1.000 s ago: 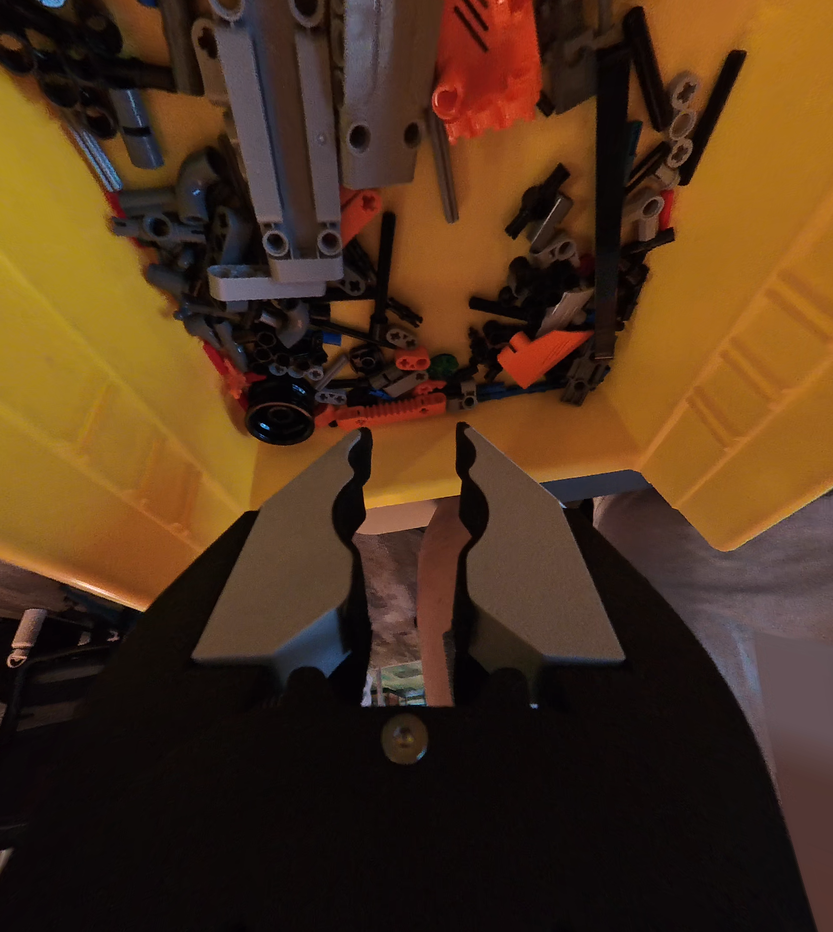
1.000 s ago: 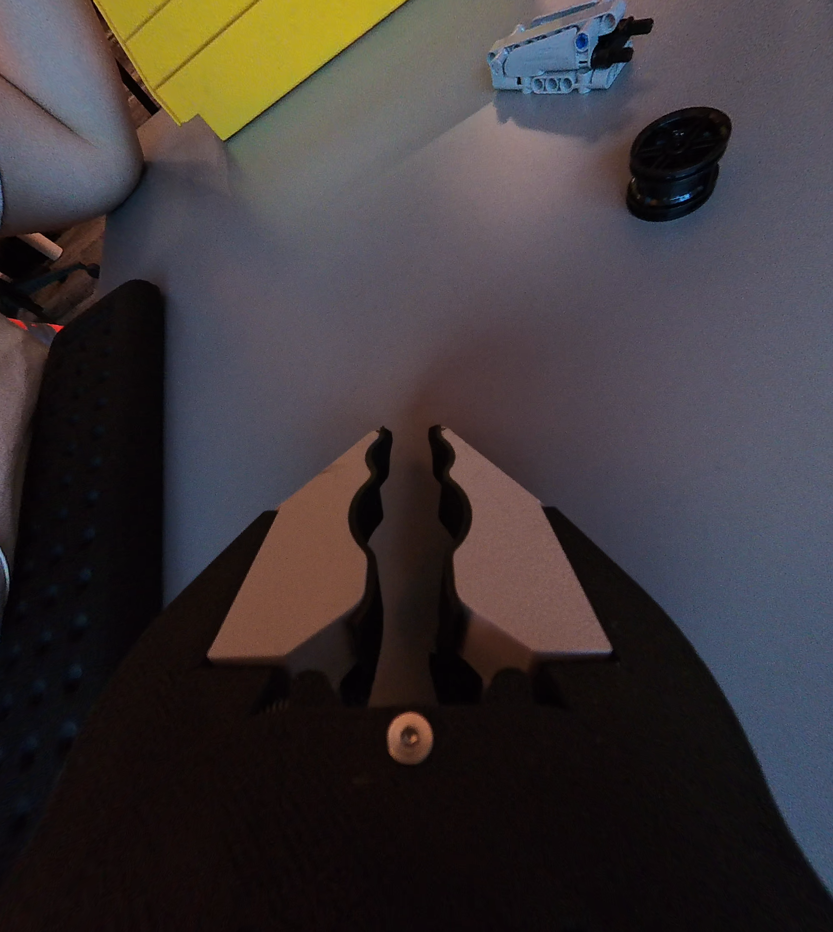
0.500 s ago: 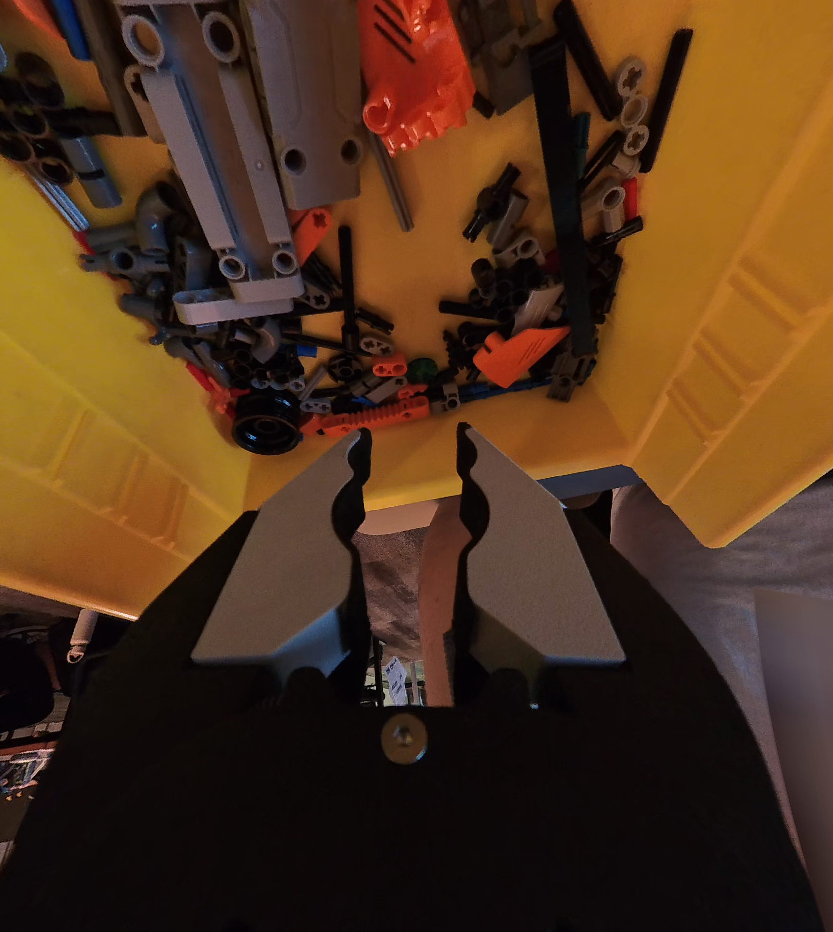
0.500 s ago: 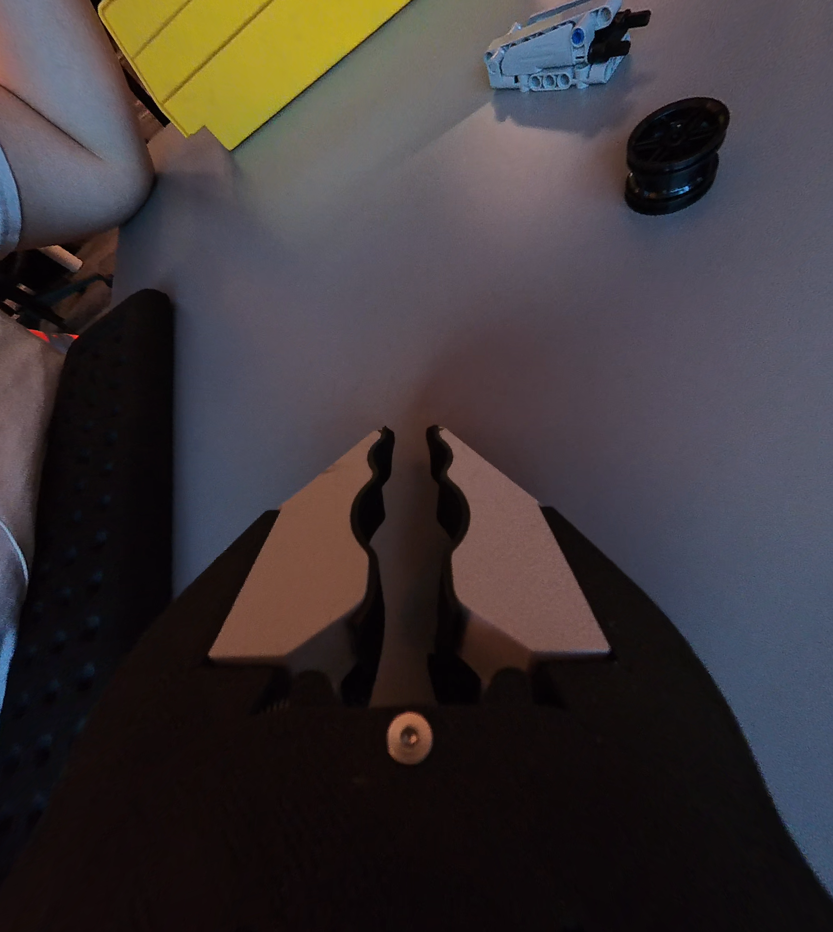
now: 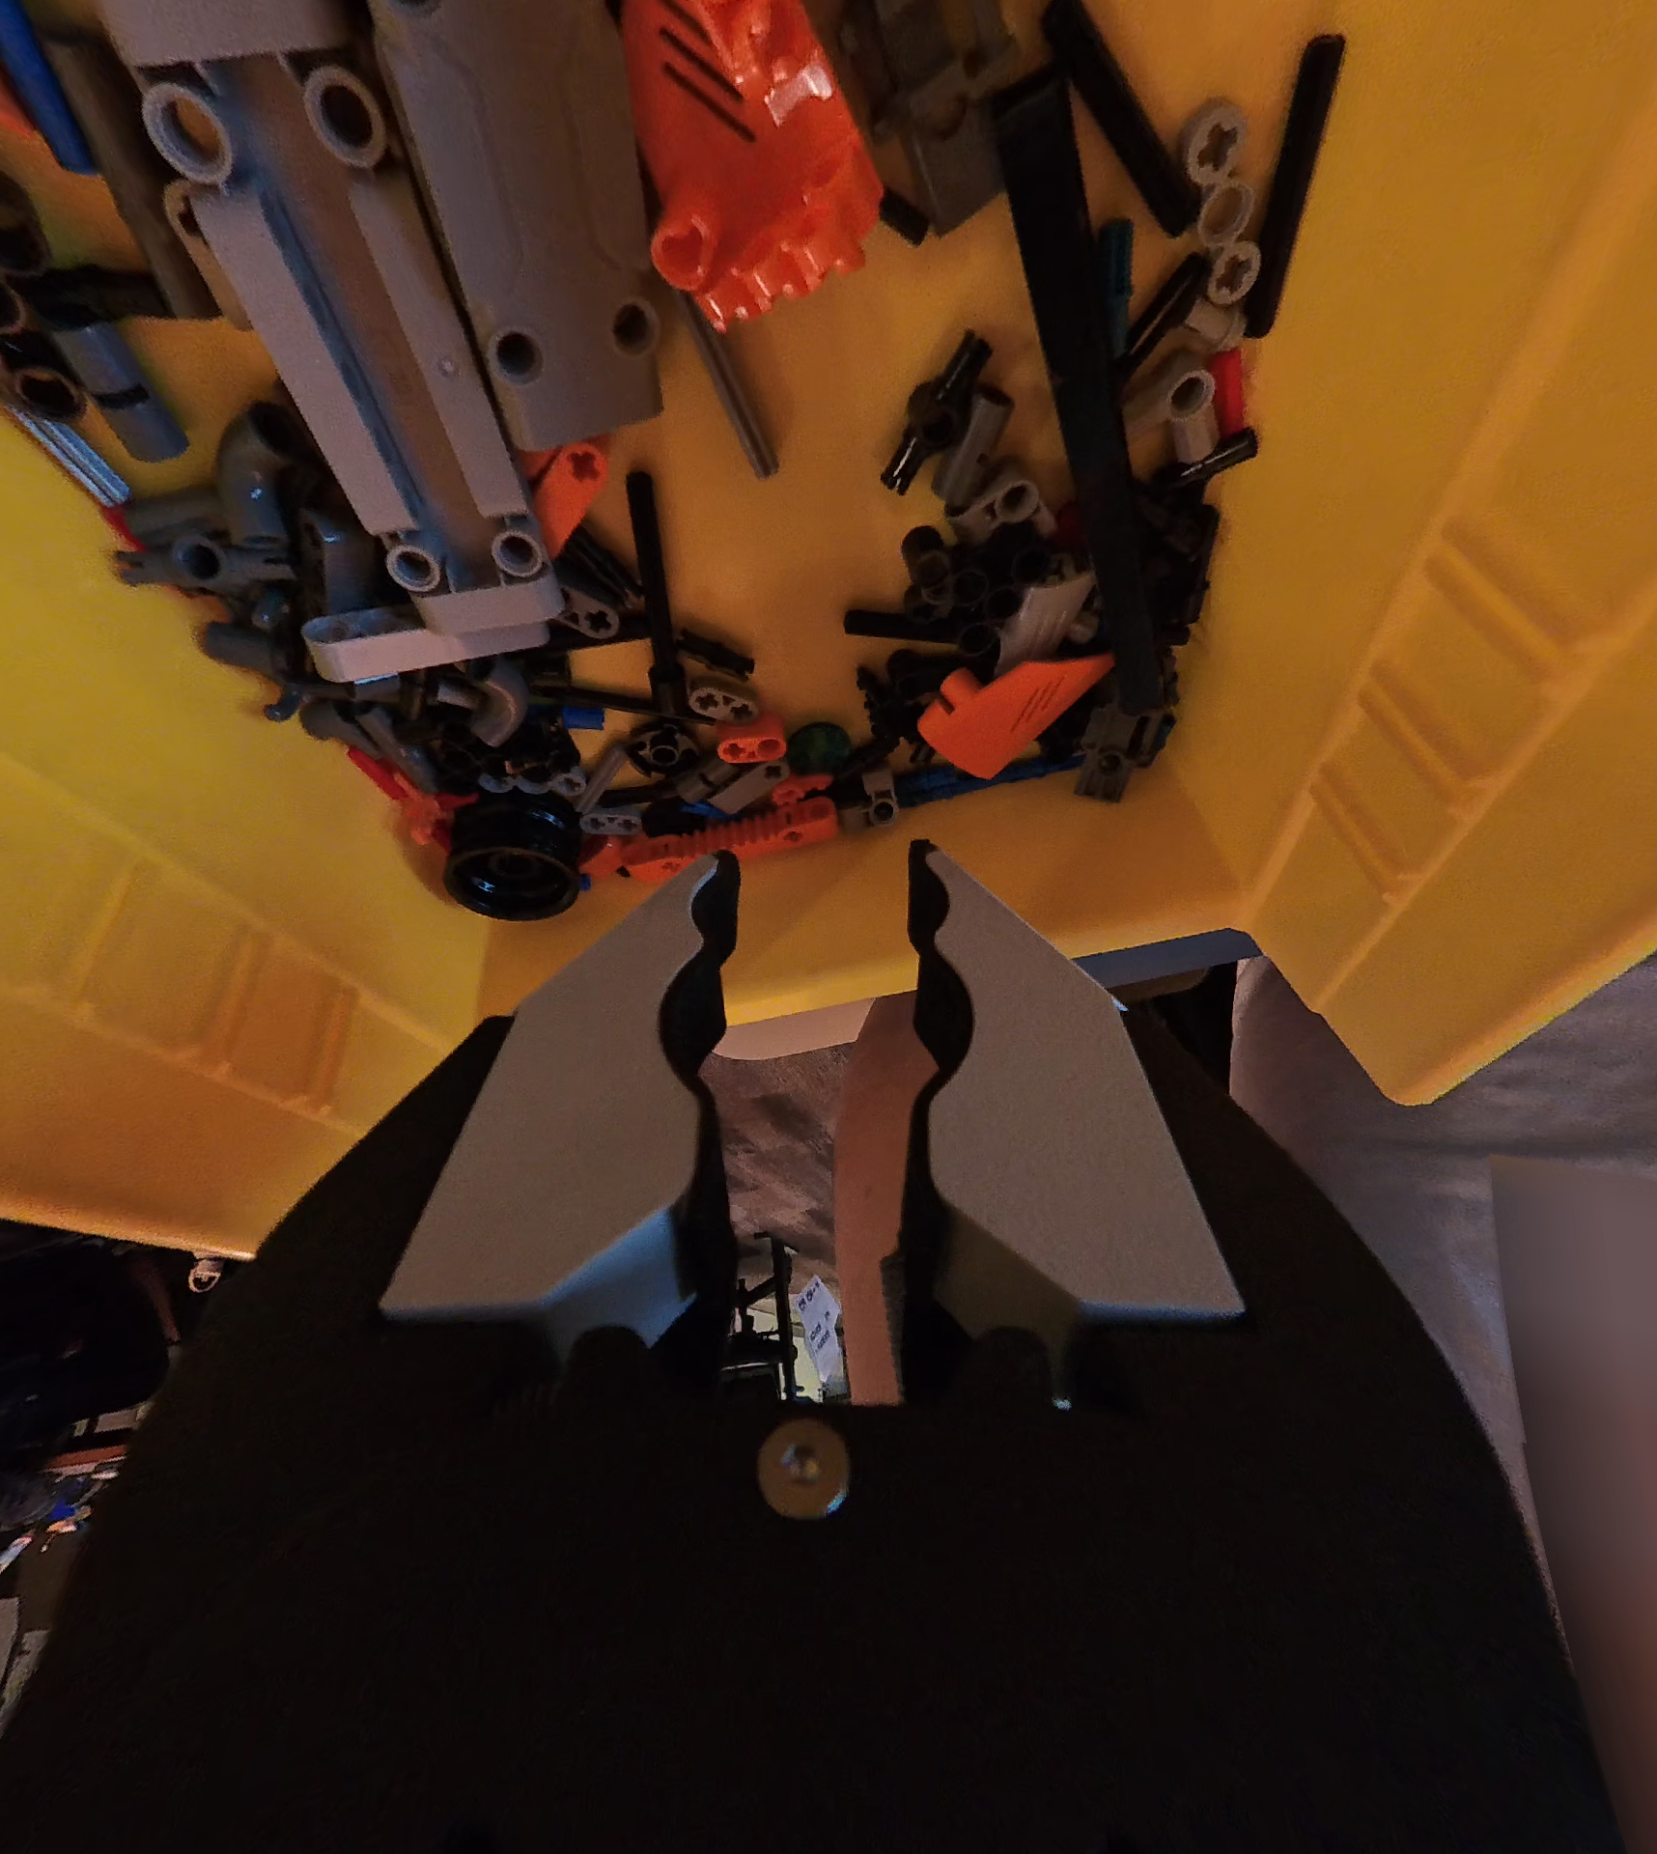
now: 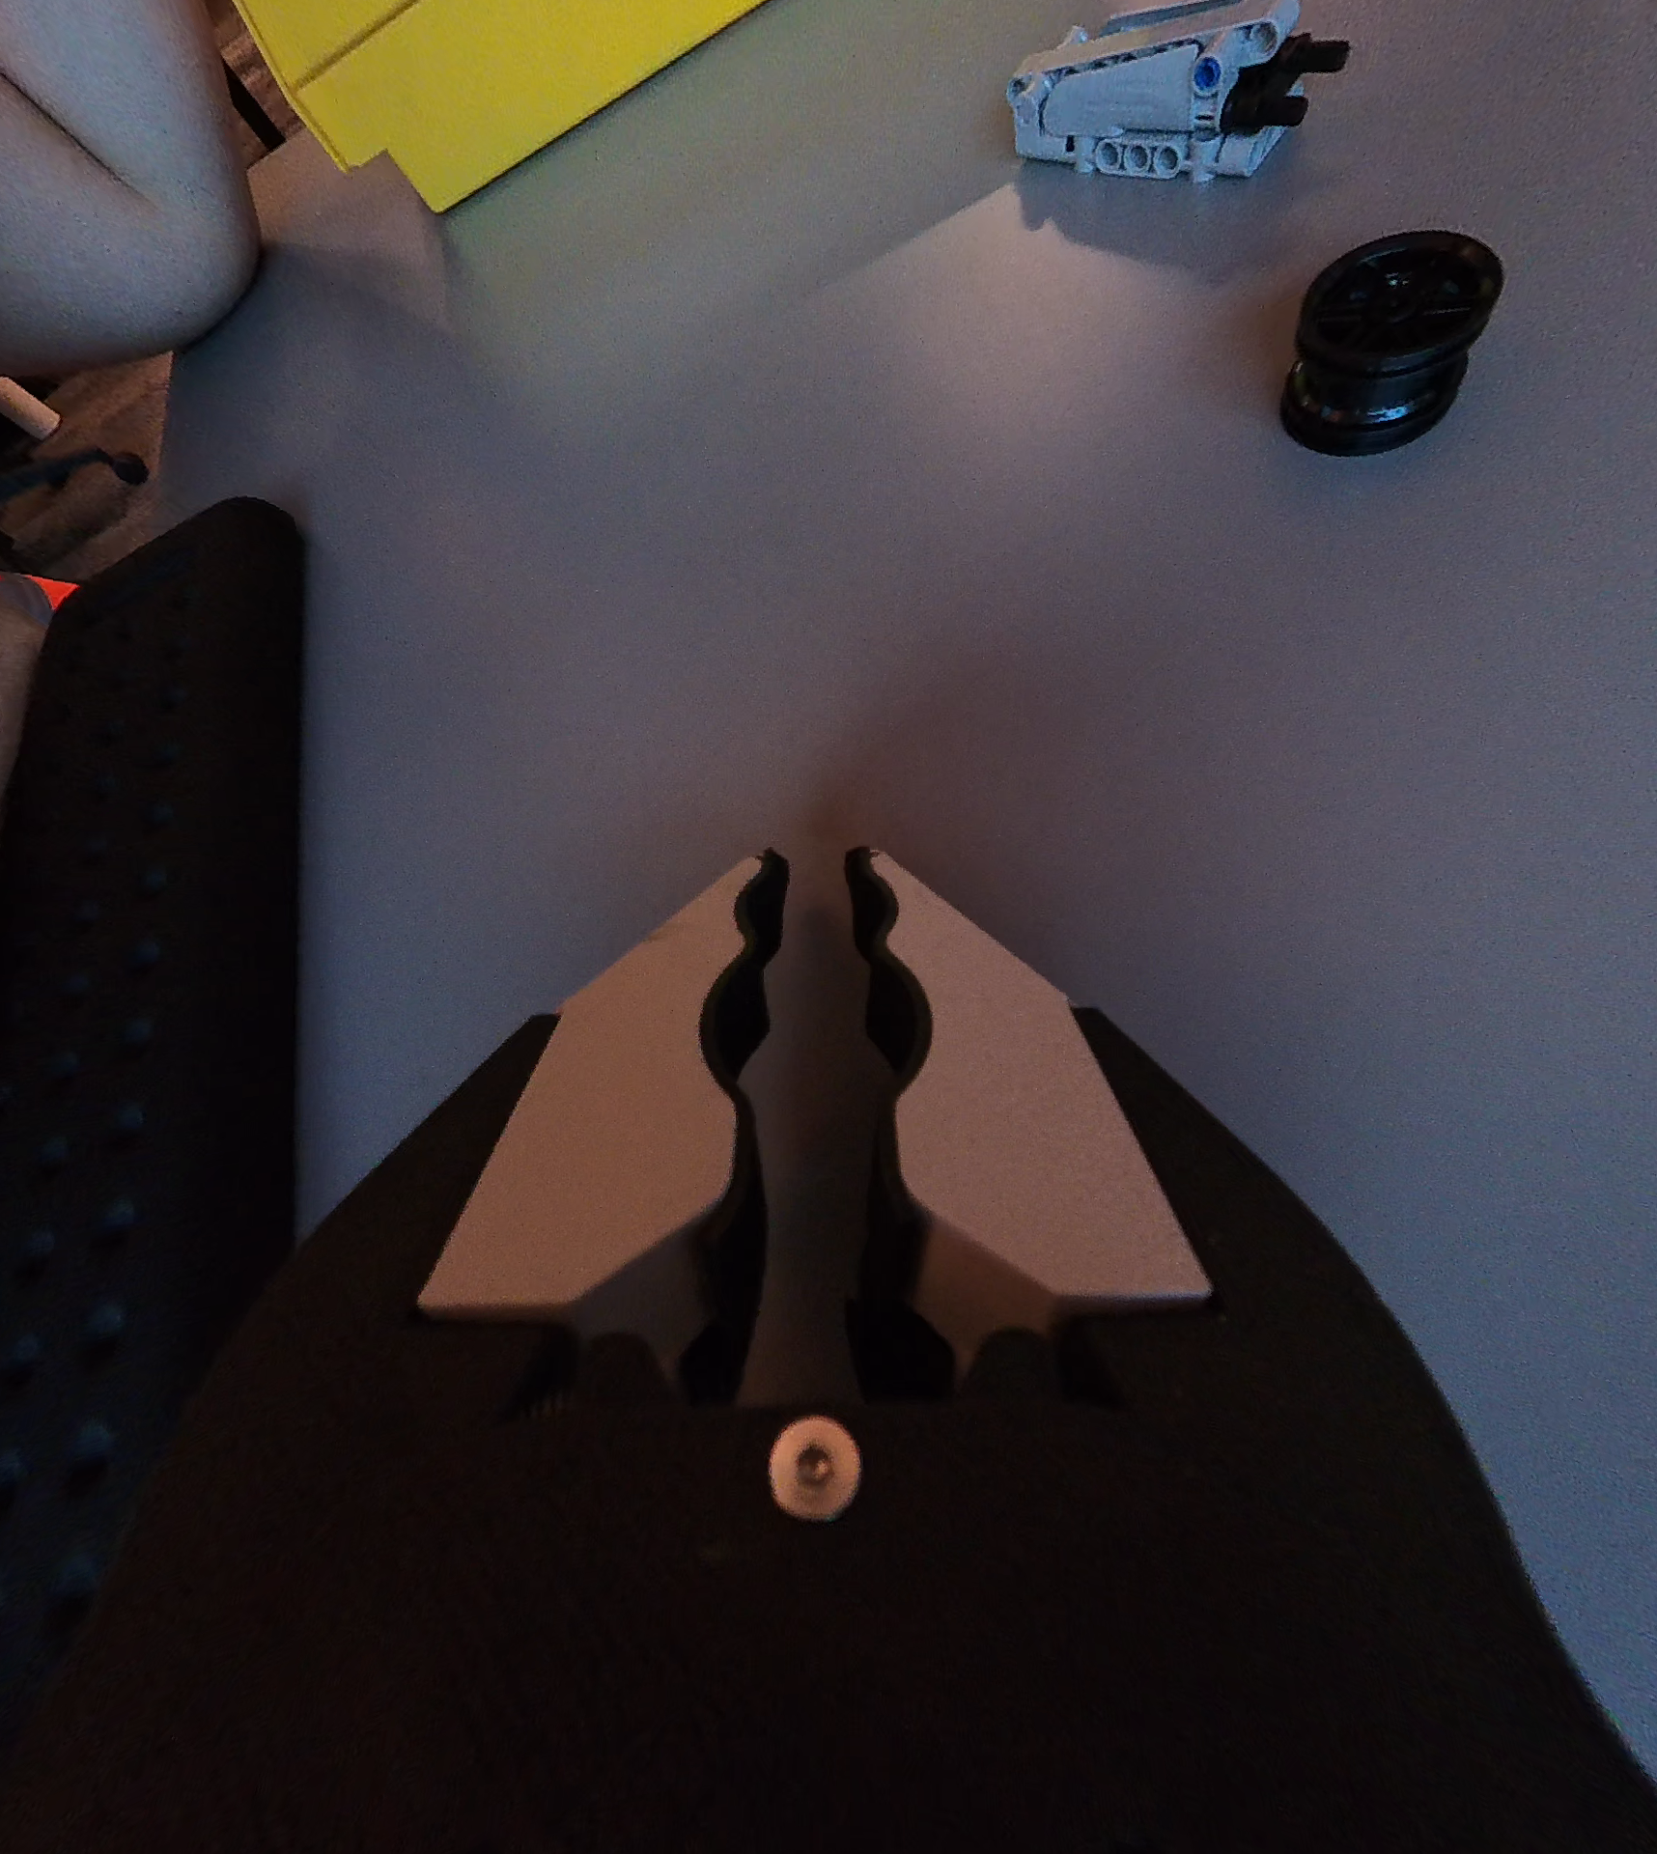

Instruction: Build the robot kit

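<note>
In the left wrist view, my left gripper (image 5: 819,861) is open and empty, its tips over the near wall of a yellow bin (image 5: 202,903). The bin holds many loose construction-toy parts. Nearest the tips are an orange toothed bar (image 5: 734,838) and a small black wheel (image 5: 511,853). Farther in lie long grey beams (image 5: 353,331) and an orange panel (image 5: 754,171). In the right wrist view, my right gripper (image 6: 814,861) hangs over the bare grey table (image 6: 905,552), empty, with only a narrow gap between its jaws.
On the table at the far right stand a black wheel (image 6: 1386,341) and a grey-white built assembly (image 6: 1156,100). The yellow bin's corner (image 6: 503,90) shows at the top left. A person's arm (image 6: 72,201) and a black dimpled panel (image 6: 132,903) are at the left. Spacing between my two grippers at the tips: around 45 centimeters. The small black wheel (image 5: 511,853) is closer to my left gripper, around 6 centimeters from its tips; the right tips are 50 centimeters off.
The bin's parts have drifted left in the left wrist view, so that gripper has shifted slightly. The right gripper's jaw gap has narrowed a little.
</note>
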